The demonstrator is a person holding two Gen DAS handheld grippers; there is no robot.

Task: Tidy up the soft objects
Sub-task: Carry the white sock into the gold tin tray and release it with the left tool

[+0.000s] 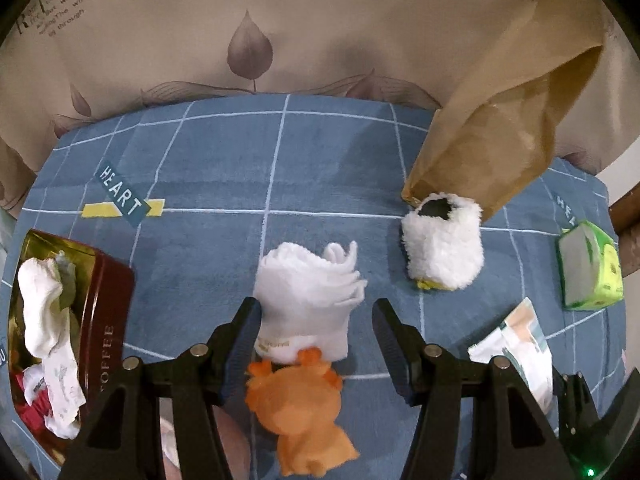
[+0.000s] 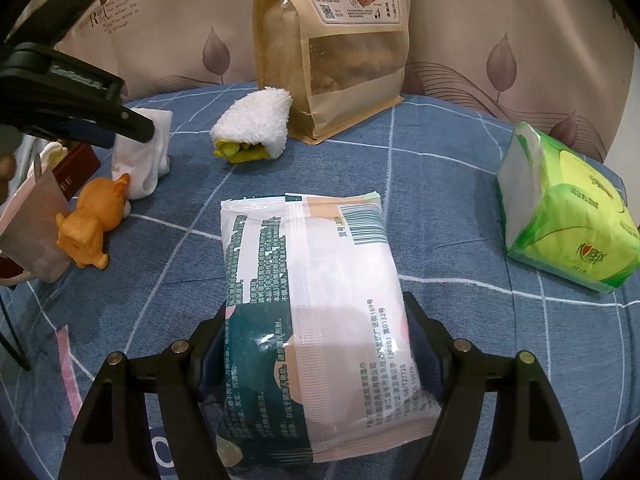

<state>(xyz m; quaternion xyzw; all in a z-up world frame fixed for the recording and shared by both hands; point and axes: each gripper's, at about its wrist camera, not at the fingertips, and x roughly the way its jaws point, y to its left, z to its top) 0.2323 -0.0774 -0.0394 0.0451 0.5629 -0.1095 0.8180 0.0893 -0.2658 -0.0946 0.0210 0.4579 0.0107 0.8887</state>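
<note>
Rolled white sock (image 1: 308, 300): on blue surface (image 1: 200, 152), beside toffee tin (image 1: 108, 320) holding sorted socks. Left gripper (image 1: 316, 344) poised over it, jaws apart, likely for pickup. Right gripper (image 2: 316, 360) clamped on wipes packet (image 2: 312, 320), apparently steadying it.

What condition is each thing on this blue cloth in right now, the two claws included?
Left gripper: open, around the folded white cloth.
Right gripper: either side of the wipes pack, which lies flat.
Tin: open, socks inside.
Brown bag: upright.
Fluffy white roll: rolled, lying down.
Orange toy: lying down.
Green tissue pack: opened at the top.
</note>
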